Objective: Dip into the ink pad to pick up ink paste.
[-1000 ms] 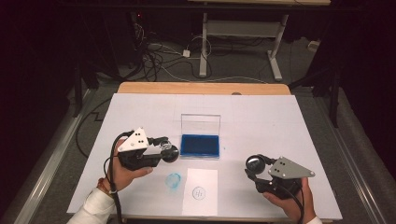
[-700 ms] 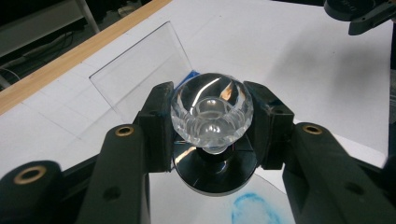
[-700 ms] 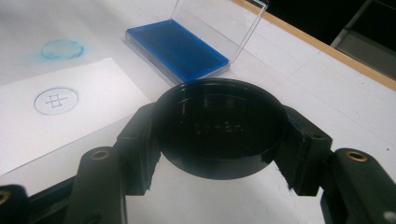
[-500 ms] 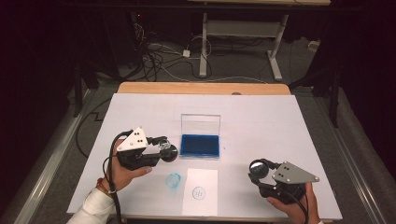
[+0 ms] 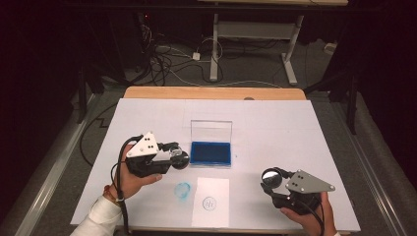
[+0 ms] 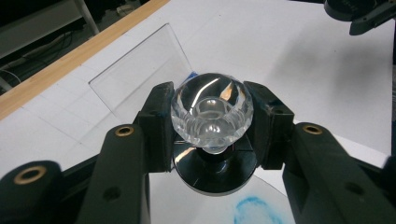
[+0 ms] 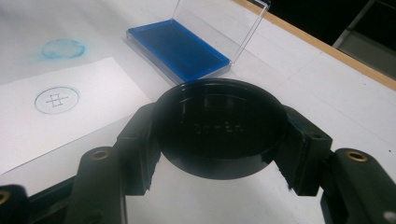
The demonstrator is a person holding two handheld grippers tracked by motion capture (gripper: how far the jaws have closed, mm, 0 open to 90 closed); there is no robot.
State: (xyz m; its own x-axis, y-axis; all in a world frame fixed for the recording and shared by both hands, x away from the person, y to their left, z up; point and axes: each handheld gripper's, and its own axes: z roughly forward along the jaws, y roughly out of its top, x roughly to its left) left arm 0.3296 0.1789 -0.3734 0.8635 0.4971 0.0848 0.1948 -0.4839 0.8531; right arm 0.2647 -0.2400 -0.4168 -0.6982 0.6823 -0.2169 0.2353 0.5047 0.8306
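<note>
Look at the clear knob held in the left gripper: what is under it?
Under the clear knob, gripped by the left gripper, sits a round black base, joined by a short clear stem. Below lie the white table cover and a blue smudge. The base's underside is hidden.

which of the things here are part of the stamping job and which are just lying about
In the job:
- clear faceted-knob stamp with black round base, in the left gripper
- black round cap, in the right gripper
- blue ink pad, clear lid open
- white paper sheet with a round blue print

Lying about:
- cables on the floor
- white desk frame
</note>
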